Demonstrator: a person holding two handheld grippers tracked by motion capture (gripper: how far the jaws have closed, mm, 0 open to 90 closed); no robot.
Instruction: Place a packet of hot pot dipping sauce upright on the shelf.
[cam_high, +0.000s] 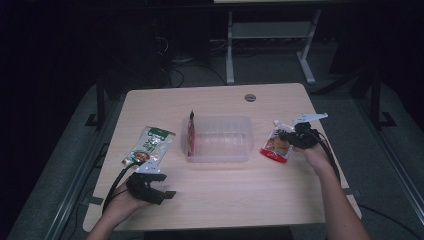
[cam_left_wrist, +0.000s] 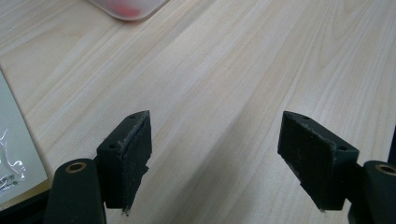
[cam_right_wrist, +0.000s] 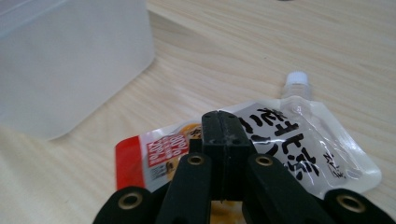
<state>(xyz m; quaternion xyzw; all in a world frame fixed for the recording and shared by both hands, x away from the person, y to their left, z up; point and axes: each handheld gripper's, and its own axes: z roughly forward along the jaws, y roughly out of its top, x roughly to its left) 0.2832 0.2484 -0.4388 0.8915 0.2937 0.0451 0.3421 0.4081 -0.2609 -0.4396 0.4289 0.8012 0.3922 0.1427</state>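
A clear plastic container (cam_high: 235, 151) stands mid-table, with a red packet (cam_high: 190, 134) upright against its left wall. A green-and-white pouch (cam_high: 150, 145) lies flat to its left. On the container's right lies a spouted pouch (cam_high: 275, 146) with a red bottom edge and a white cap. My right gripper (cam_high: 291, 136) is shut and sits just over this spouted pouch (cam_right_wrist: 299, 140); in the right gripper view its jaws (cam_right_wrist: 224, 122) press together with nothing visible between them. My left gripper (cam_high: 163, 185) is open near the table's front left, its jaws wide apart over bare wood (cam_left_wrist: 224, 154).
The container's corner (cam_left_wrist: 128, 7) and an edge of the green pouch (cam_left_wrist: 11, 154) show in the left gripper view. The container wall (cam_right_wrist: 65, 60) is close on the left in the right gripper view. A cable hole (cam_high: 250, 97) sits near the far edge.
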